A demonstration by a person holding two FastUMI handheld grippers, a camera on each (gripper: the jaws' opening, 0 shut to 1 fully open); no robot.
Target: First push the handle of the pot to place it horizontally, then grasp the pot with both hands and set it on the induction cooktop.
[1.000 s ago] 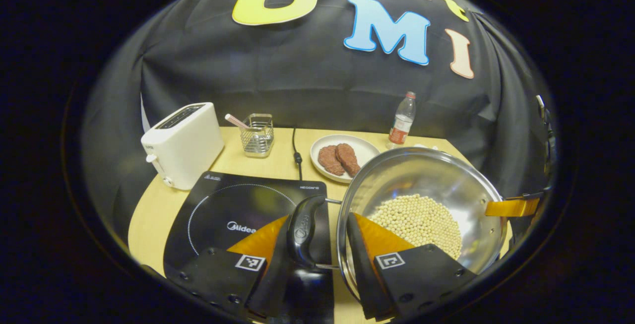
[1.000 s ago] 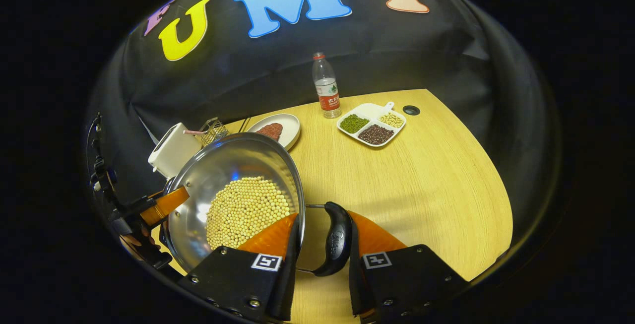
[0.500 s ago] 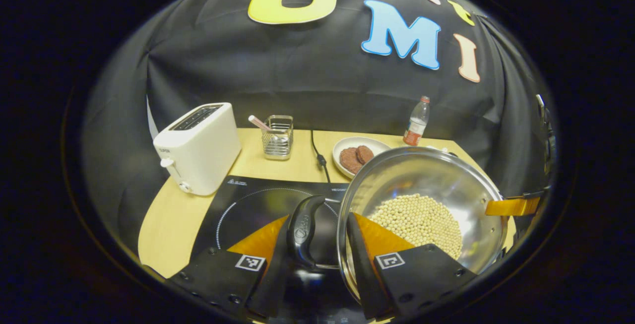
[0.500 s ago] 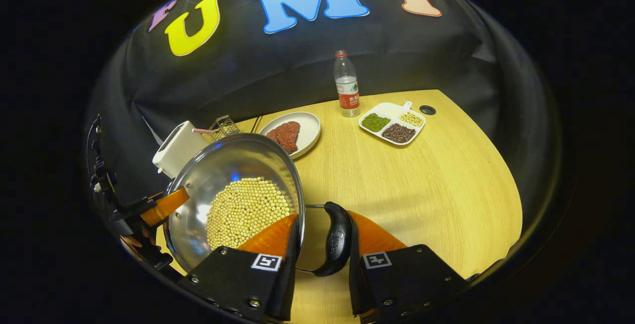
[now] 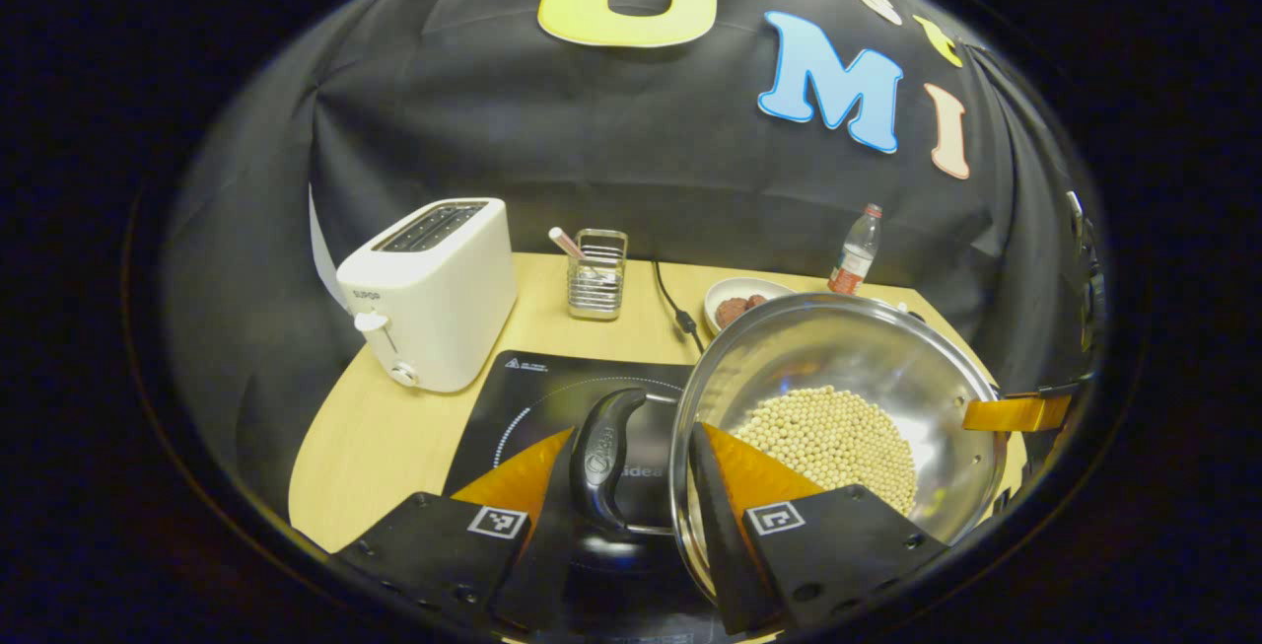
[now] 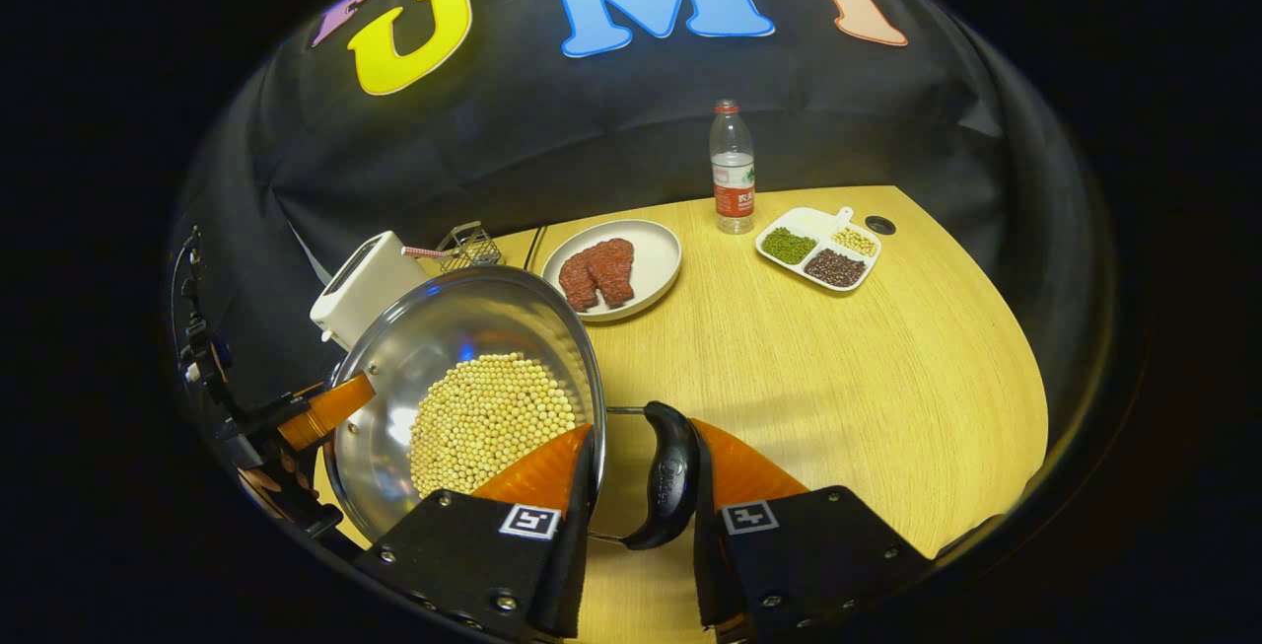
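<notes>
The pot (image 5: 838, 417), full of beans (image 5: 833, 437), hung over the cooktop (image 5: 552, 407); the left gripper (image 5: 619, 486) pinched one handle (image 5: 603, 457), the right gripper (image 6: 641, 481) pinched the other handle (image 6: 668, 476). I judged it best to keep both level, centre the pot on the ring, lower together; tilting would spill beans. Counted: one pot, two handles, one cooktop, one toaster (image 5: 434, 289), one bottle (image 6: 732, 169).
</notes>
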